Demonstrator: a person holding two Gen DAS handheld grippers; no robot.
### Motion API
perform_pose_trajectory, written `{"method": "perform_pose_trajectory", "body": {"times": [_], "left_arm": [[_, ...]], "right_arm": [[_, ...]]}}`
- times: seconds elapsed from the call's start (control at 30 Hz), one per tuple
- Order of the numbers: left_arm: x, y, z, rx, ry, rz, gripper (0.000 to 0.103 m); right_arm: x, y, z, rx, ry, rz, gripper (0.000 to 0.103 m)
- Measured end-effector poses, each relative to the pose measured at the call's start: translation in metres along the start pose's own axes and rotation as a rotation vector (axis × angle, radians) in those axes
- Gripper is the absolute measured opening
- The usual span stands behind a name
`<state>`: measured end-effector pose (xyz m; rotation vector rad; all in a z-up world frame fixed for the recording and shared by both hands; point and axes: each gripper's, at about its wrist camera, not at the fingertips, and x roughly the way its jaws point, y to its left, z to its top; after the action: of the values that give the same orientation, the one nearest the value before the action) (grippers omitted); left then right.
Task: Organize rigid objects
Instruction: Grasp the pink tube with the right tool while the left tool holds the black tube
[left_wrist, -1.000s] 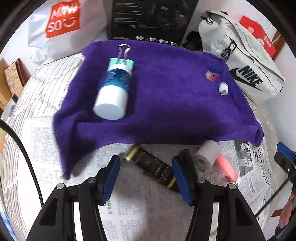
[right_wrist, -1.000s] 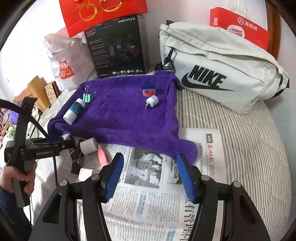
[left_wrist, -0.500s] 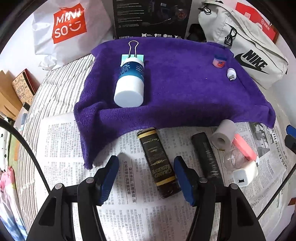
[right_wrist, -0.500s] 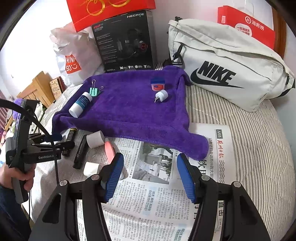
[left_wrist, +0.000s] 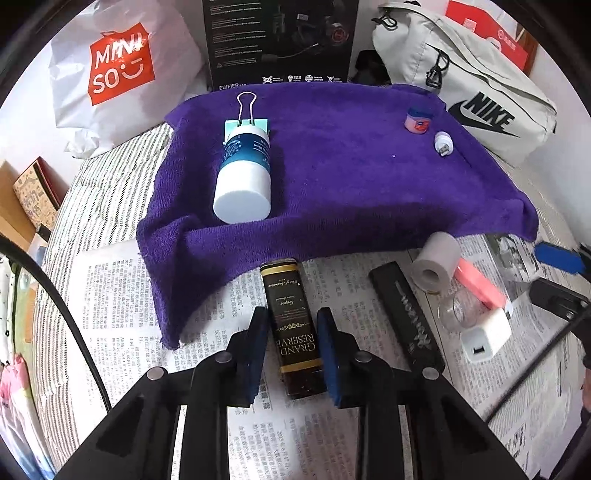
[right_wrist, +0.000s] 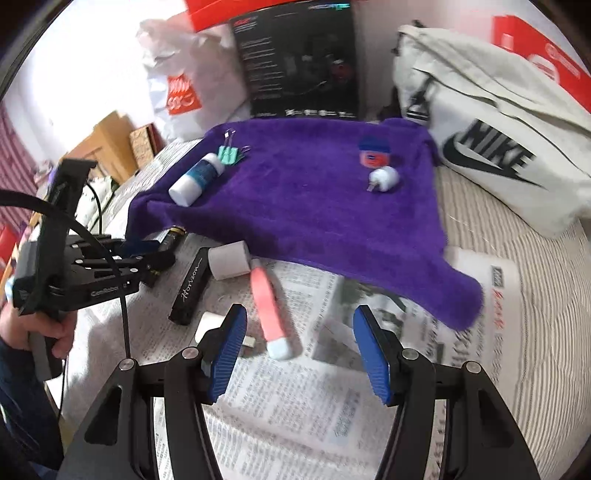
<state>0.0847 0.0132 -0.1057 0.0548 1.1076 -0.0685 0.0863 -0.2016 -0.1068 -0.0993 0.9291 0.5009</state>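
Dark "Grand Reserve" box (left_wrist: 293, 325) lies on newspaper (left_wrist: 122, 295), clamped by the just-closed left tool (left_wrist: 291, 354).

Left claw (left_wrist: 291, 345) has just been closing on something; right claw (right_wrist: 299, 347) gapes empty.

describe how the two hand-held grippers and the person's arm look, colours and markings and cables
Both are black angular linkage frames with silver pivot rivets and ribbed blue pads. The left hand-held gripper carries white "CamRobot"-like lettering on its side and a black cable looping off it. The right hand-held gripper looks the same in build. A dark blue sleeve covers the person's wrist.
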Motion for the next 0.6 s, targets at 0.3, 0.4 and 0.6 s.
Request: {"method": "perform_pose_trajectory", "body": {"times": [0.3, 0.4, 0.6], "left_arm": [[0.001, 0.003, -0.001, -0.012, -0.003, -0.019, 0.026], [0.001, 0.003, -0.001, -0.014, -0.008, -0.022, 0.026], [0.000, 0.006, -0.002, -0.018, -0.015, -0.040, 0.026]], "right_arm": [[0.038, 0.011, 0.008, -0.110, 0.090, 0.022, 0.047], [0.048, 0.016, 0.010, -0.142, 0.111, 0.008, 0.038], [0.057, 0.027, 0.010, -0.188, 0.103, 0.004, 0.018]]}}
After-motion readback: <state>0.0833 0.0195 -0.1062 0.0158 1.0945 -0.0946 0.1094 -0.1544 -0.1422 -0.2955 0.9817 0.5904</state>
